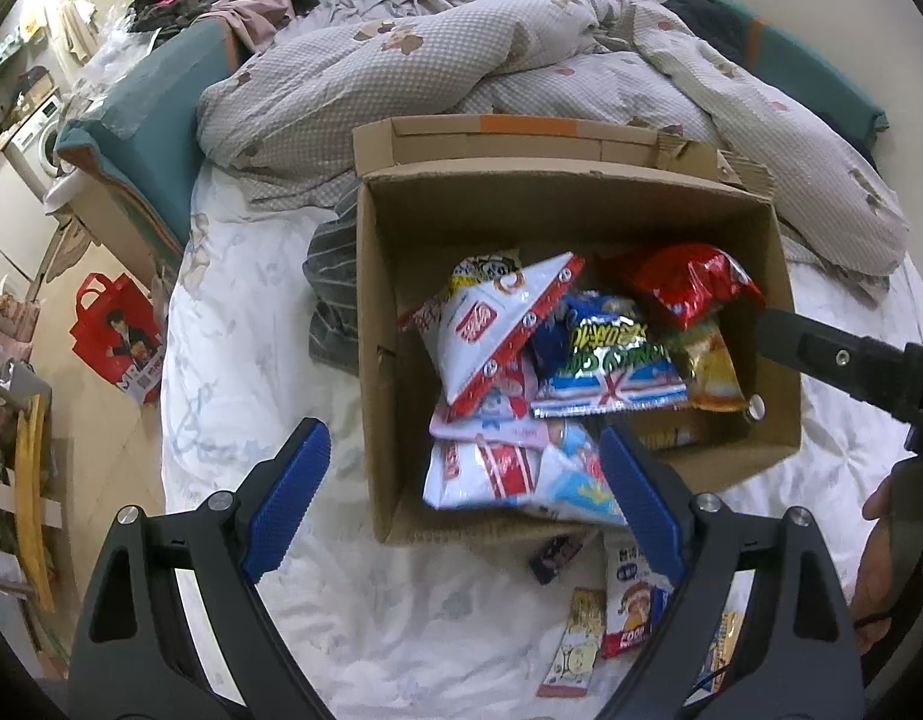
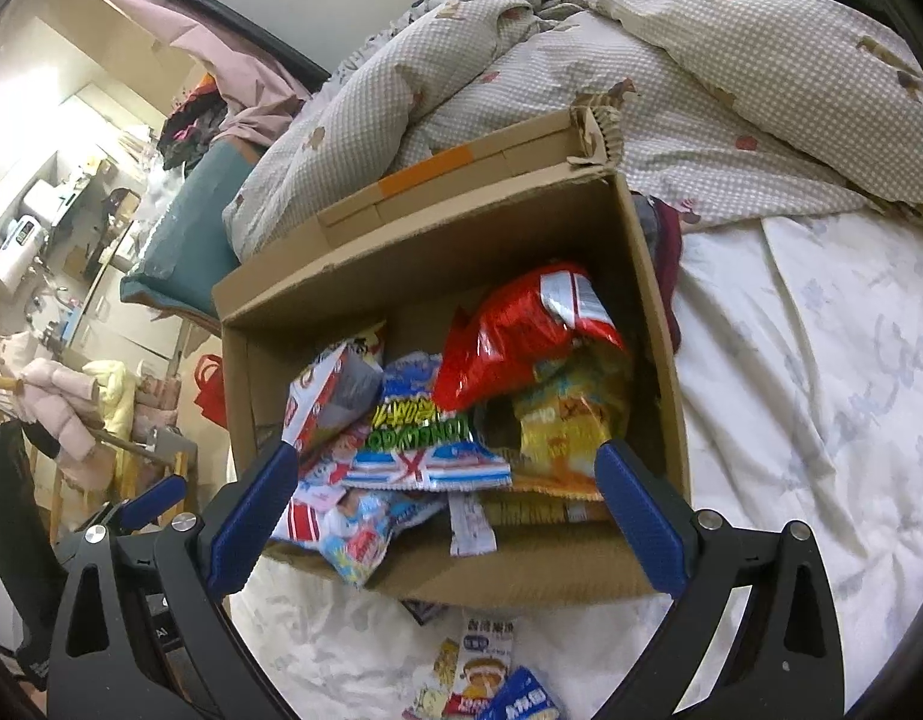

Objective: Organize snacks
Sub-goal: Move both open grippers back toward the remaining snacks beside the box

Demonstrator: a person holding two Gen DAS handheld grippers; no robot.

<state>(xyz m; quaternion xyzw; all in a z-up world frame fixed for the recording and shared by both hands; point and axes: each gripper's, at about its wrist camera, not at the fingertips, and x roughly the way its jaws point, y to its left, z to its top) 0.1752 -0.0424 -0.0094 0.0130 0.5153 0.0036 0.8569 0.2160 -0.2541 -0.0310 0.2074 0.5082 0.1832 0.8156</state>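
- Left tongs [image 1: 464, 501], blue-padded, gape wide and empty at lower centre.
- Right tongs [image 2: 446, 516] likewise.
- Open brown cardboard box [image 1: 581, 210] mid-frame on the white bed [image 1: 251, 360] holds crinkly snack packets [image 1: 605, 360]; loose packets [image 1: 626, 606] lie below.

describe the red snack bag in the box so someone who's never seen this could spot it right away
On the bed's white sheet sits an open cardboard box full of snack packets. Look to the far corner on its right side, as both wrist views show it: the red snack bag lies on top there, above a yellow packet. It is the only all-red, shiny, crumpled bag in the pile.
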